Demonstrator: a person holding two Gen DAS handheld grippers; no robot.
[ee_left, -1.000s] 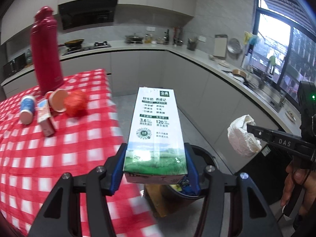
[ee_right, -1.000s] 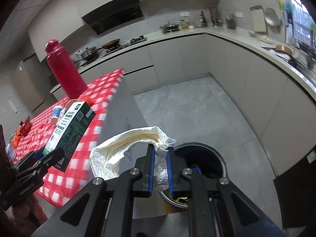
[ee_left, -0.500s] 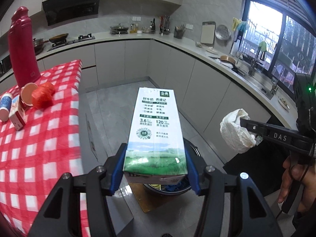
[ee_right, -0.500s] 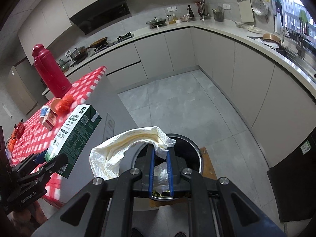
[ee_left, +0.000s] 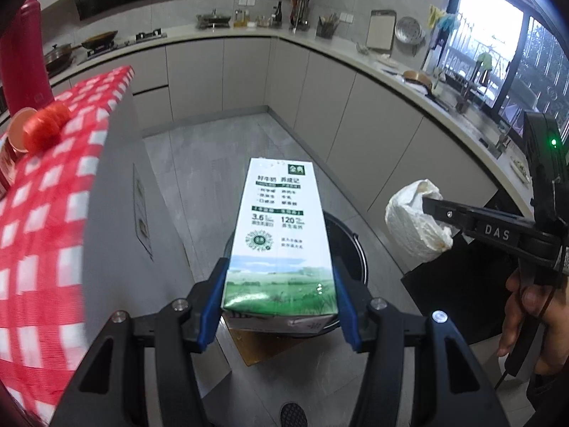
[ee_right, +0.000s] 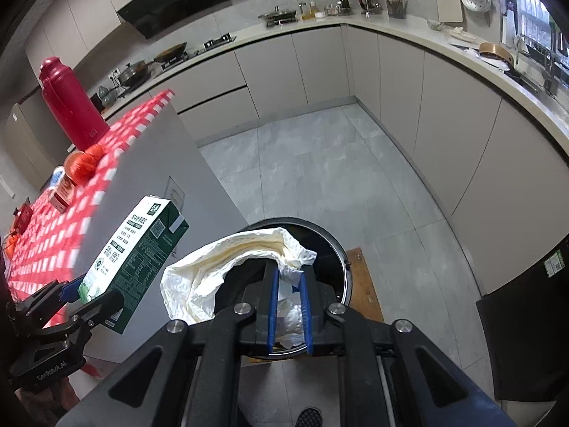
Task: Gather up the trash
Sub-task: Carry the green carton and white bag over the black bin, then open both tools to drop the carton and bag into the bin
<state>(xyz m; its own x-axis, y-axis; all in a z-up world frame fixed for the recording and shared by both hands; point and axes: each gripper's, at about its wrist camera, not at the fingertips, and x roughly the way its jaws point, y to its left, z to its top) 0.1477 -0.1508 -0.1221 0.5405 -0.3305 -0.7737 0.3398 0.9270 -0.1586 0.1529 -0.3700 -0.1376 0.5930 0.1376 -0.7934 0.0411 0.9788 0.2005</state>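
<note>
Above the black bin (ee_right: 330, 242) on the floor, a stiff, probably light milk carton (ee_left: 281, 242) is clamped at its base by the left gripper (ee_left: 279, 302), while a limp, crumpled white bag (ee_right: 227, 270) is pinched by the nearly closed right gripper (ee_right: 288, 306).

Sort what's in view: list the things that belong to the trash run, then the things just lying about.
Job:
milk carton in left gripper
crumpled white bag in right gripper
black bin

Lying about:
red thermos
red ball
paper cup
wok
</note>
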